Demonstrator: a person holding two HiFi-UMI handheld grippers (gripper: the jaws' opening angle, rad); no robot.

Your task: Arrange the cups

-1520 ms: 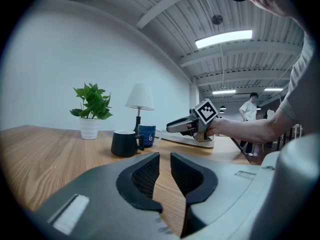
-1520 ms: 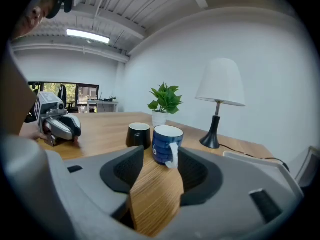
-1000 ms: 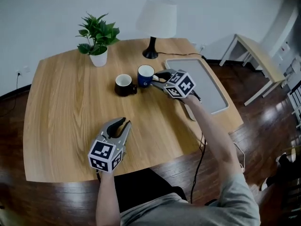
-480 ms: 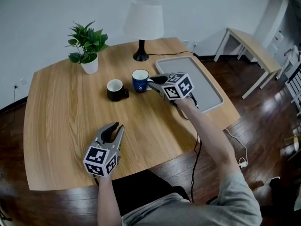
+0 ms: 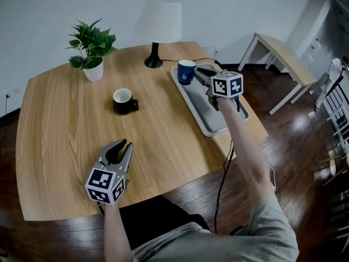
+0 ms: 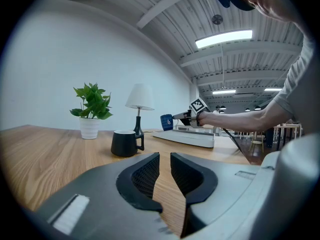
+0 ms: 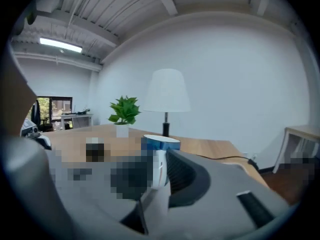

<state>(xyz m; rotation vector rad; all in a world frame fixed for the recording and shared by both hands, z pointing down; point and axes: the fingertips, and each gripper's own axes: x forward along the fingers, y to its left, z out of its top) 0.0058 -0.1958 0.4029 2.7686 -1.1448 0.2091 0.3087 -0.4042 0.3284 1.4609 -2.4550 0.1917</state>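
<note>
My right gripper (image 5: 197, 71) is shut on the handle of the blue cup (image 5: 186, 71); its jaws have just closed on it. It holds the cup upright in the air over the far end of the grey tray (image 5: 203, 115). In the right gripper view the blue cup (image 7: 158, 143) sits just past the jaws. The black cup (image 5: 123, 101) stands alone mid-table. My left gripper (image 5: 121, 144) rests near the front edge, shut to a narrow slit, with nothing in it. From the left gripper view, the black cup (image 6: 124, 142) is ahead and the blue cup (image 6: 166, 122) hangs further off.
A potted plant (image 5: 92, 56) and a white lamp (image 5: 158, 23) stand along the table's far edge. A cable runs behind the tray. A small side table (image 5: 278, 51) stands on the dark floor to the right.
The right gripper closed on the blue cup's handle, lifted the cup from beside the black cup and carried it right, over the tray. The left gripper stayed put.
</note>
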